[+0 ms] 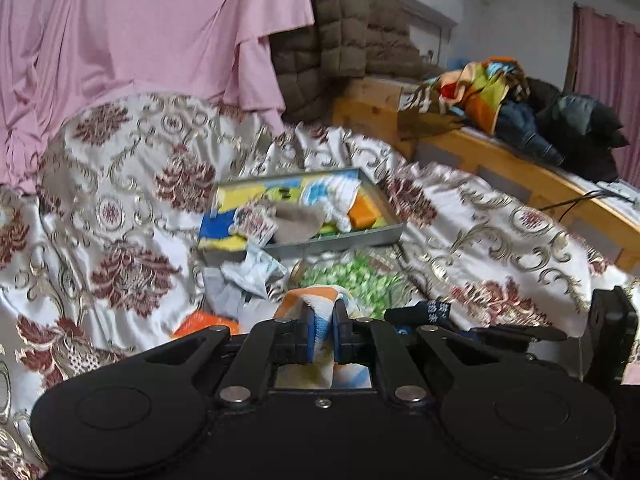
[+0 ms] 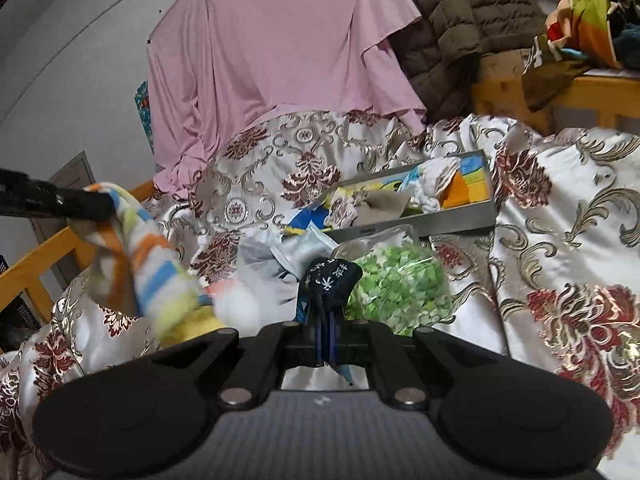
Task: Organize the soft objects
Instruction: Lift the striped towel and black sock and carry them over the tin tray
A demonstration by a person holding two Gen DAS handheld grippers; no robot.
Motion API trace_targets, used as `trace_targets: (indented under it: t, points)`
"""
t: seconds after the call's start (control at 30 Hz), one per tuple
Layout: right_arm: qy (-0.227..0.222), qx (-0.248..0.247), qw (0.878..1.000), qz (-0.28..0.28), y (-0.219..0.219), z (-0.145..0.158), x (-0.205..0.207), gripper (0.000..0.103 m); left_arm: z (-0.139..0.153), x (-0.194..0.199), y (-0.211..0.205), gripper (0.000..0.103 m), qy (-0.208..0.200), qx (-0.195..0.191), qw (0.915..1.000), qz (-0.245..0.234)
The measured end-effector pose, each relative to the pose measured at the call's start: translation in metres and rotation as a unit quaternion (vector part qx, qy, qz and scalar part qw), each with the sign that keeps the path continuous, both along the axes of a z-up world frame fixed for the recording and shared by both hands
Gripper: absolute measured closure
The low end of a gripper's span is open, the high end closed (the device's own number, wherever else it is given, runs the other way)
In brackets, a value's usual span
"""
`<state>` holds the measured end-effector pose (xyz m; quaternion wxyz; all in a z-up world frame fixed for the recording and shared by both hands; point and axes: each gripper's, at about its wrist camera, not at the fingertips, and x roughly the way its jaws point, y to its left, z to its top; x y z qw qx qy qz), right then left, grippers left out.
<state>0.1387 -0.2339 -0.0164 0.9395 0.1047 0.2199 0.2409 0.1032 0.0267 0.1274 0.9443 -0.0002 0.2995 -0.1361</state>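
Note:
My left gripper (image 1: 323, 320) is shut on a striped towel (image 1: 322, 322) of orange, blue and white bands; in the right wrist view the same striped towel (image 2: 136, 256) hangs from that left gripper (image 2: 100, 206) at the left. My right gripper (image 2: 323, 328) is shut on a dark navy cloth with white characters (image 2: 330, 280), also seen as the dark cloth (image 1: 436, 310) in the left wrist view. Ahead on the patterned bedspread lies a grey metal tray (image 1: 340, 240) holding sponges and cloths, the tray (image 2: 424, 218) sitting past a bag of green bits (image 2: 396, 284).
A floral satin bedspread (image 1: 120, 208) covers the bed. Crumpled plastic packets (image 1: 256, 272) lie before the tray. A pink sheet (image 1: 140, 36) and a brown quilted jacket (image 1: 340, 32) hang behind. A wooden bed rail (image 1: 520, 176) with piled clothes (image 1: 520, 100) runs on the right.

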Motion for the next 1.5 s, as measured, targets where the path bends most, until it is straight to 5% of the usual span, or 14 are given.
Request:
trace_targets:
  t: [0.27, 0.53, 0.93, 1.13, 1.33, 1.5]
  points:
    - [-0.037, 0.001, 0.999, 0.0, -0.007, 0.018, -0.004, 0.099, 0.021, -0.019, -0.004, 0.095, -0.023, -0.015, 0.9995, -0.016]
    - [-0.078, -0.002, 0.997, 0.014, -0.011, 0.074, 0.033, 0.099, 0.035, 0.015, -0.013, 0.095, -0.041, -0.041, 0.9982, -0.014]
    - [-0.071, -0.07, 0.995, 0.024, -0.011, 0.122, 0.187, 0.099, 0.033, 0.182, -0.03, 0.095, -0.07, -0.061, 0.9954, 0.025]
    - [-0.078, -0.078, 0.993, 0.039, 0.014, 0.105, 0.285, 0.099, 0.013, 0.29, -0.033, 0.095, -0.06, -0.031, 0.9951, 0.072]
    - [-0.05, -0.081, 0.995, 0.02, 0.038, 0.078, 0.347, 0.099, -0.007, 0.367, -0.037, 0.095, -0.058, 0.019, 0.9957, 0.069]
    - [-0.019, -0.108, 0.994, -0.003, 0.057, 0.06, 0.379, 0.099, -0.048, 0.399, -0.015, 0.095, -0.053, -0.034, 0.9955, 0.071]
